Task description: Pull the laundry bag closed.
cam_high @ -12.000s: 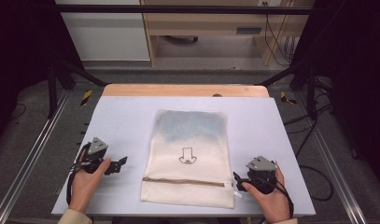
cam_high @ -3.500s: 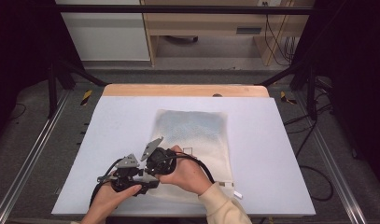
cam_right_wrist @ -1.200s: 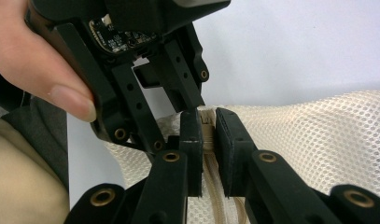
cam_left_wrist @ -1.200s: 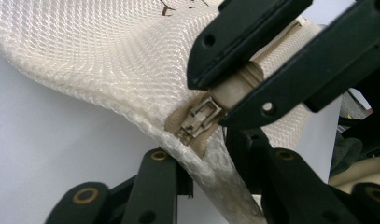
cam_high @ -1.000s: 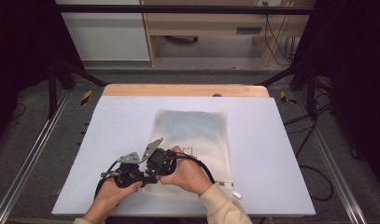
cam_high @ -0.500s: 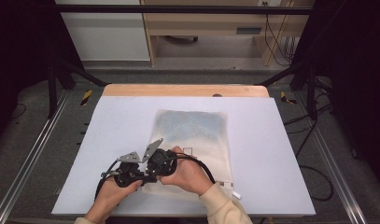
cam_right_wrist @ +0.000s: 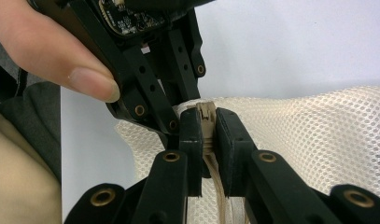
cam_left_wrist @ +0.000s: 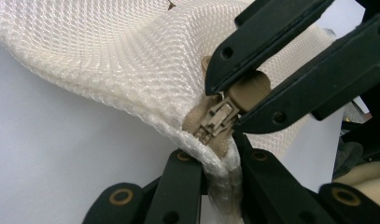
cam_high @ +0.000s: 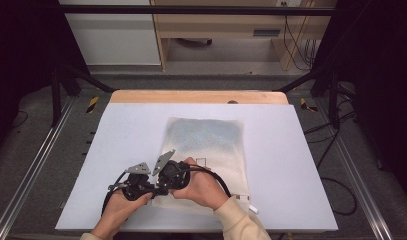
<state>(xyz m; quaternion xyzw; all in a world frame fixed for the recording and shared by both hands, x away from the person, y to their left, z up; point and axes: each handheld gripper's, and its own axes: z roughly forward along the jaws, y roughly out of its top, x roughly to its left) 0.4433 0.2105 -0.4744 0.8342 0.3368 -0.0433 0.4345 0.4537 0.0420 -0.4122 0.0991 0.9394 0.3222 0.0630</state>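
On the pale table [cam_high: 291, 165], the mesh bag [cam_high: 206, 145] runs lengthwise away; left gripper [cam_left_wrist: 215, 158] clamps its corner, right gripper [cam_right_wrist: 207, 135] pinches the zipper pull [cam_left_wrist: 246, 88]

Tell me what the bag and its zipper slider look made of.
Bag: cream open-weave mesh, probably synthetic fabric; soft, as its pinched edge drapes. Zipper slider: tan, matte, likely painted metal or plastic; its pull tab, clamped by the right gripper, looks rubbery.
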